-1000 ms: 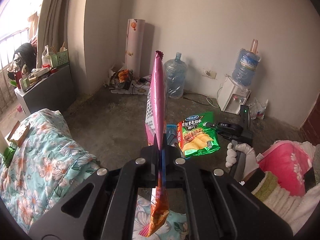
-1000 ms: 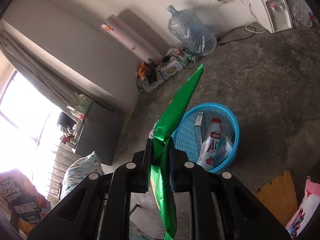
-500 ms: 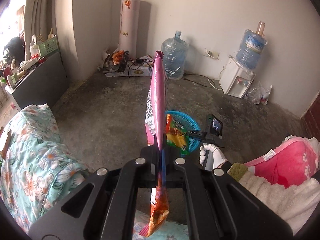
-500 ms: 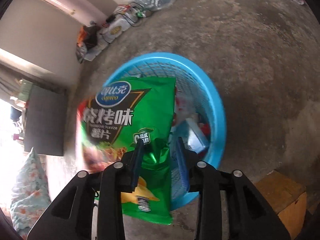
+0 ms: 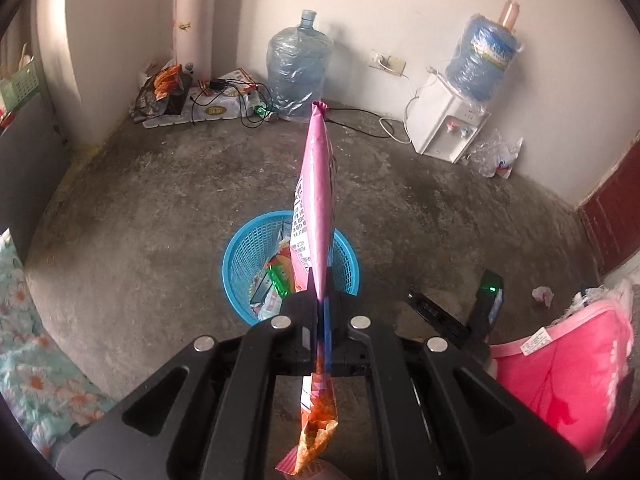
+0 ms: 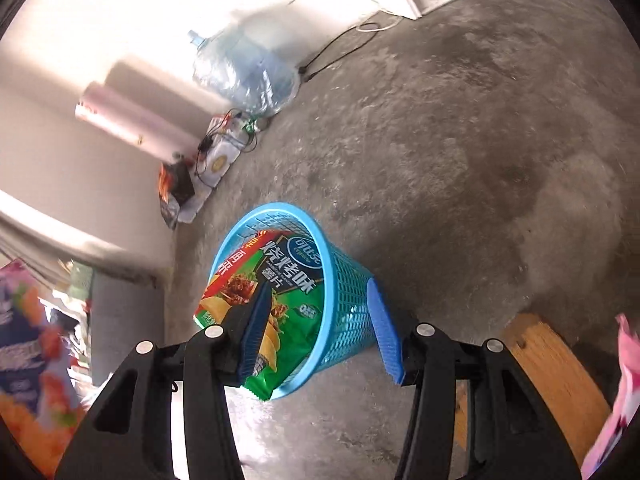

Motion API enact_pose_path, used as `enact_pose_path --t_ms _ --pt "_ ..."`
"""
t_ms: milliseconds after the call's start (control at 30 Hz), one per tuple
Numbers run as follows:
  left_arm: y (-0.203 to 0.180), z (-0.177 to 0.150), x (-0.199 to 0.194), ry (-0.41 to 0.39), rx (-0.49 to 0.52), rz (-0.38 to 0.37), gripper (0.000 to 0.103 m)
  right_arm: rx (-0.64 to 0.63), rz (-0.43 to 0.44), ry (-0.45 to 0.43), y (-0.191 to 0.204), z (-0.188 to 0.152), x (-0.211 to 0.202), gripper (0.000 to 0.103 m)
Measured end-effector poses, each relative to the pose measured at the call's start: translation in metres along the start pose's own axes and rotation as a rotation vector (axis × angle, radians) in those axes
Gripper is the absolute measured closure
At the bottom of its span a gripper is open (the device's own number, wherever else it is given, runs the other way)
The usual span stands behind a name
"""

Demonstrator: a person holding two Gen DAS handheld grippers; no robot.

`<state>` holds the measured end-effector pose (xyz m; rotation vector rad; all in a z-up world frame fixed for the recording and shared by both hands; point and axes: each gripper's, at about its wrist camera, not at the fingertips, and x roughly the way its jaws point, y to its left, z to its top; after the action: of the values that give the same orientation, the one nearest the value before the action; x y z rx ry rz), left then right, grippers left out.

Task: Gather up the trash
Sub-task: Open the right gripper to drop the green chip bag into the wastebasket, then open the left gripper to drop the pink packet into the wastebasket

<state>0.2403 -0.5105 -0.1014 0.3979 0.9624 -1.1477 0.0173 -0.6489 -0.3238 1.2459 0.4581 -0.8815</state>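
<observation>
My right gripper [image 6: 320, 336] jaws just opened — green bag [image 6: 264, 296] dropped free, now lying across basket [image 6: 344, 280] near rim, half hanging out. My left gripper [image 5: 320, 296] came over basket, clamped on pink bag [image 5: 316, 204] — its drop looks next.

I'm in a lived-in room of a home, plain and unfinished. Bare concrete floor [image 5: 160, 208], whitewashed walls. Water dispenser [image 5: 448, 128] with its blue bottle stands against the far wall by a wall socket [image 5: 388, 63]; a spare water jug [image 5: 298, 72] stands near the corner. Floral bedding [image 5: 24, 360] at the left edge, pink quilt [image 5: 560, 368] at the right. Blue trash basket [image 5: 240, 252] mid-floor.
</observation>
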Motion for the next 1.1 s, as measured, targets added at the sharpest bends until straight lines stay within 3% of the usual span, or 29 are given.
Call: enact_pose_path --t_ms 133,267,500,633,767,867,1000,1100 --pt "-0.021 0.014 0.055 0.029 0.075 0.034 0.103 0.046 0.012 0.017 -0.015 -0.002 -0.013 0.054" --pt "-0.014 0.030 0.088 0.011 0.016 0.043 0.103 0.052 0.004 0.025 -0.025 0.001 -0.015 0.054" --pt "0.024 0.045 0.101 -0.051 0.057 0.258 0.103 0.074 0.022 0.025 -0.034 0.004 -0.012 0.054" --pt "0.057 0.047 0.127 -0.031 -0.043 0.266 0.103 0.052 0.033 0.052 -0.028 -0.001 -0.008 0.054" --pt "0.069 0.044 0.160 -0.040 -0.056 0.256 0.102 0.028 0.038 0.062 -0.020 -0.005 -0.005 0.054" --pt "0.080 0.031 0.186 0.024 -0.114 0.234 0.093 0.015 0.027 0.077 -0.017 -0.009 -0.002 0.054" --pt "0.086 0.018 0.186 0.054 -0.152 0.223 0.072 0.015 0.026 0.093 -0.013 -0.013 0.001 0.054" --pt "0.086 0.021 0.168 0.050 -0.152 0.219 0.070 -0.001 0.038 0.097 -0.007 -0.015 0.000 0.054"
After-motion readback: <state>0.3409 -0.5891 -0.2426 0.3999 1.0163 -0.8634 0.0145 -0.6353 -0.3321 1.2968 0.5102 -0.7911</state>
